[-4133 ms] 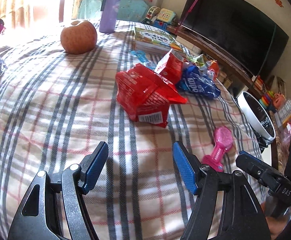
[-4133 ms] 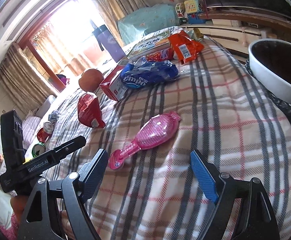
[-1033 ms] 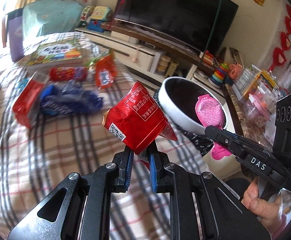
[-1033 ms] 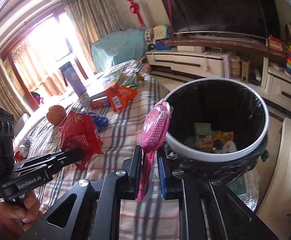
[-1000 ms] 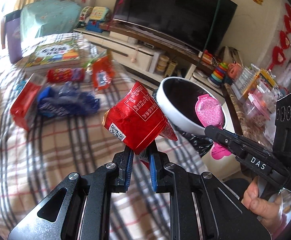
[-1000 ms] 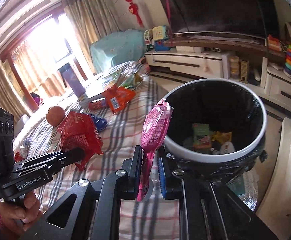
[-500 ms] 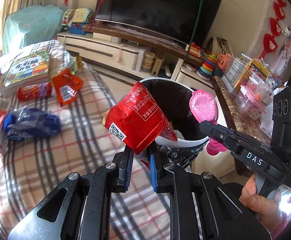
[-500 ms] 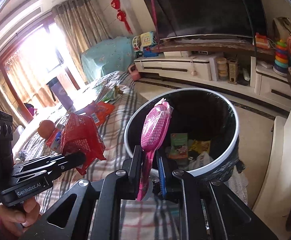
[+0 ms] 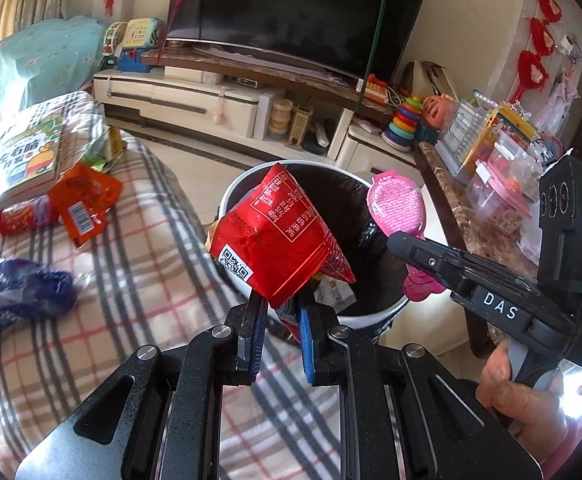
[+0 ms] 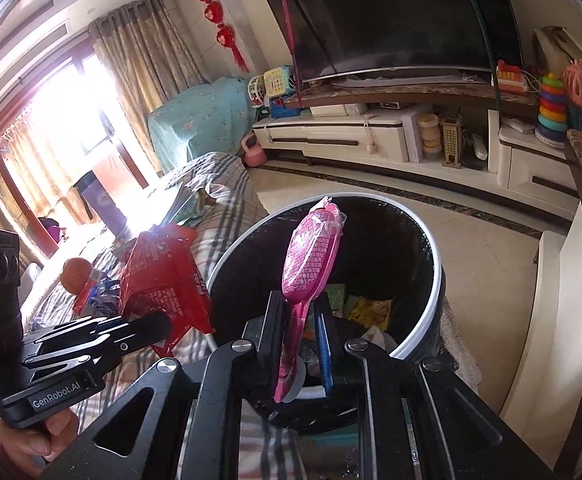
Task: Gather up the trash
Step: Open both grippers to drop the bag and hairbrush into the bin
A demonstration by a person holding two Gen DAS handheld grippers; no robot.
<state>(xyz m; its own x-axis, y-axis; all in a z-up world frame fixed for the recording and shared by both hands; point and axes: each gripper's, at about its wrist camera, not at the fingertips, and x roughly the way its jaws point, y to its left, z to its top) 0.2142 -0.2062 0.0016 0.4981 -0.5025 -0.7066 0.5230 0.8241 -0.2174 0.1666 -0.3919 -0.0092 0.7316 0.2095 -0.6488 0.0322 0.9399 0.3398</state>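
My left gripper (image 9: 281, 312) is shut on a crumpled red snack bag (image 9: 275, 236) and holds it at the near rim of the white-rimmed bin (image 9: 371, 322) lined with a black bag. My right gripper (image 10: 301, 320) is shut on a pink spoon-shaped wrapper (image 10: 311, 256) and holds it upright over the bin (image 10: 431, 312), which has wrappers inside. The right gripper with the pink wrapper (image 9: 397, 208) shows in the left wrist view; the left gripper with the red bag (image 10: 163, 276) shows in the right wrist view.
On the plaid cloth (image 9: 143, 264) lie an orange wrapper (image 9: 85, 200), a small red packet (image 9: 25, 216), a blue bag (image 9: 23, 292) and a book (image 9: 19, 156). An apple (image 10: 77, 274) and a purple bottle (image 10: 99, 200) stand farther back. A TV stand (image 10: 371, 132) lines the far wall.
Both grippers have carried their wrappers from over the cloth to the bin. The bin has grown larger and nearer in both views. Both grips are unchanged.
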